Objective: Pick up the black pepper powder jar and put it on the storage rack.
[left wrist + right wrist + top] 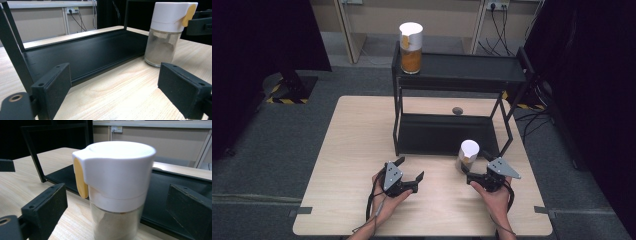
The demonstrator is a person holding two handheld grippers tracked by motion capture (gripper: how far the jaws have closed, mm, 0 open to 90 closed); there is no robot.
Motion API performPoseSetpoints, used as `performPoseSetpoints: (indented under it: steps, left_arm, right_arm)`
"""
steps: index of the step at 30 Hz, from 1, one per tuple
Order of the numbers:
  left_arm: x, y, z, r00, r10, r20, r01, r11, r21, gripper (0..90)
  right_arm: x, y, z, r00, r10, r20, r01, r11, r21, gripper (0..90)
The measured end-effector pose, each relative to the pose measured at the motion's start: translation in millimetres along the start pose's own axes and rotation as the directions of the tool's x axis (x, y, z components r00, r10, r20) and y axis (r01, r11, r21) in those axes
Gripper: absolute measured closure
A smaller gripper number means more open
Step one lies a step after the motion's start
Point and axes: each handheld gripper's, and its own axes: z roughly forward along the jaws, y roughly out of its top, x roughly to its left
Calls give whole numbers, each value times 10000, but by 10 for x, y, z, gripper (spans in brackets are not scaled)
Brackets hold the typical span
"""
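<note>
Table (pixel 352 150): light wooden top carrying a black two-tier rack (pixel 447 132) toward its far edge.
Near jar (pixel 468 156): glass body, white cap with a yellow tab; stands upright on the table just in front of the rack's lower shelf, toward the right edge.
Far jar (pixel 410 47): similar jar with orange contents, on the left end of the rack's upper shelf.
Right gripper (pixel 475 176): jaws spread on either side of the near jar; pads clear of it in the right gripper view.
Left gripper (pixel 410 169): jaws spread wide, nothing between them; held over the near middle of the table, left of the near jar.
</note>
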Motion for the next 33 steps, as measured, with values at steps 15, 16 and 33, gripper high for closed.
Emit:
performPoseSetpoints:
  steps: [15, 16, 33]
  left_arm:
    - [-3, 2, -1, 10000, 52, 7, -52, 10000, 12, 111]
    - [-2, 4, 0, 10000, 55, 12, -55, 10000, 22, 110]
    - [-7, 5, 0, 9999, 105, 5, -105, 9999, 25, 111]
  right_arm:
    - [2, -15, 216, 9998, -134, 122, 129, 9991, 394, 178]
    - [0, -19, 226, 9998, -128, 147, 121, 9990, 434, 182]
    - [44, -37, 280, 9994, -229, 243, 216, 9984, 524, 307]
